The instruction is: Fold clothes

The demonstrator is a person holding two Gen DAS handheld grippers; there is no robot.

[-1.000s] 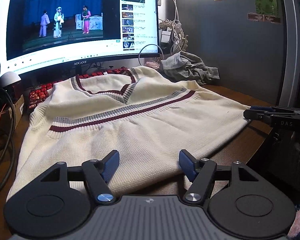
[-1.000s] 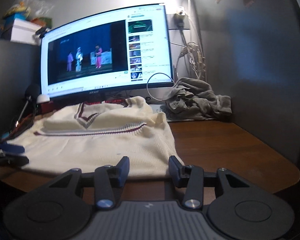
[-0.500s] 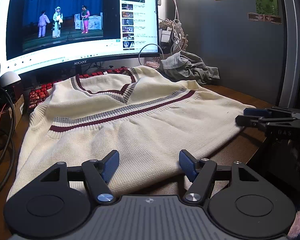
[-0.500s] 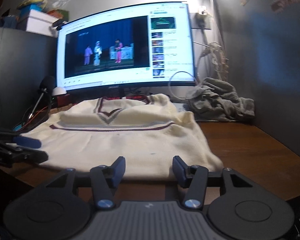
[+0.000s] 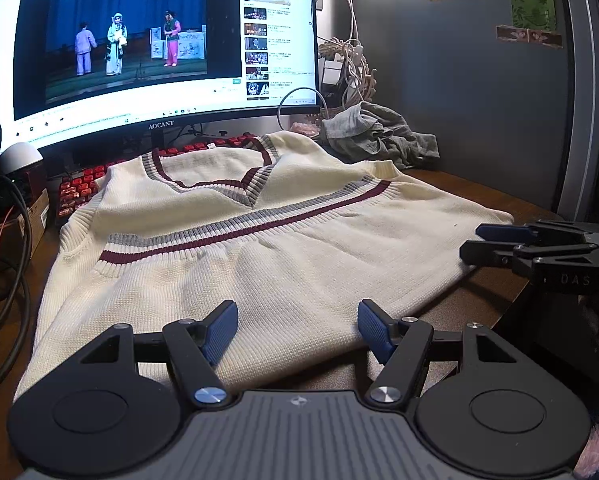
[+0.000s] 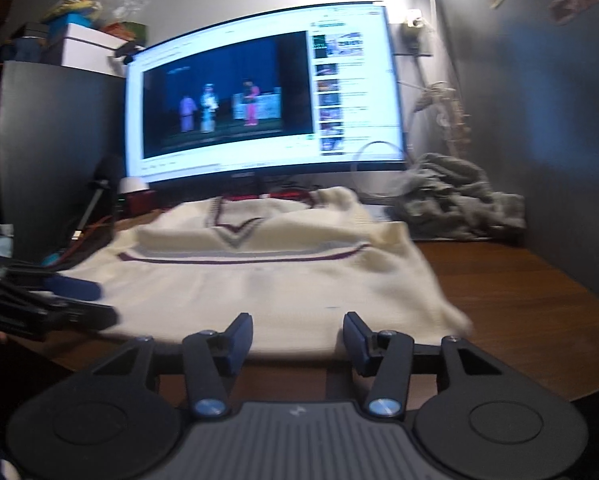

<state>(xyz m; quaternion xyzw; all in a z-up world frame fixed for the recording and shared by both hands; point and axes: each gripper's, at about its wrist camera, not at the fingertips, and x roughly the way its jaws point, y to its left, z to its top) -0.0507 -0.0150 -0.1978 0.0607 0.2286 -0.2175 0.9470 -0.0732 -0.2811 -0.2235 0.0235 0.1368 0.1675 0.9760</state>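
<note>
A cream knit vest (image 5: 267, 248) with maroon and grey stripes lies spread on the tabletop (image 5: 495, 200), neckline toward the monitor (image 5: 155, 44) and hem toward both grippers; it already seems to carry one cross fold, since a striped ribbed band runs across it just below the V-neck, though the right wrist view is blurred and I cannot be sure how the layers stack. The left gripper (image 5: 297, 330) hangs just above the near hem with its jaws released and wide apart, nothing between them, the hem edge directly beneath and a little ahead of the pads. The right gripper (image 6: 297, 338) sits likewise, jaws released and empty, short of the hem with bare wood under them; in the left view it shows side-on beside the vest's right edge. This lie would fit either a garment laid out for a further fold or one being squared up afterward, so I'd judge only the approach. If a grasp comes, each pair of jaws should slide low along the tabletop so the lower finger goes under every knit layer, and clench well in from the edge, because loose knit stretches and slips. Keep both grippers level, and clear of the grey cloth heap (image 5: 379, 136) beyond the right jaws.
</note>
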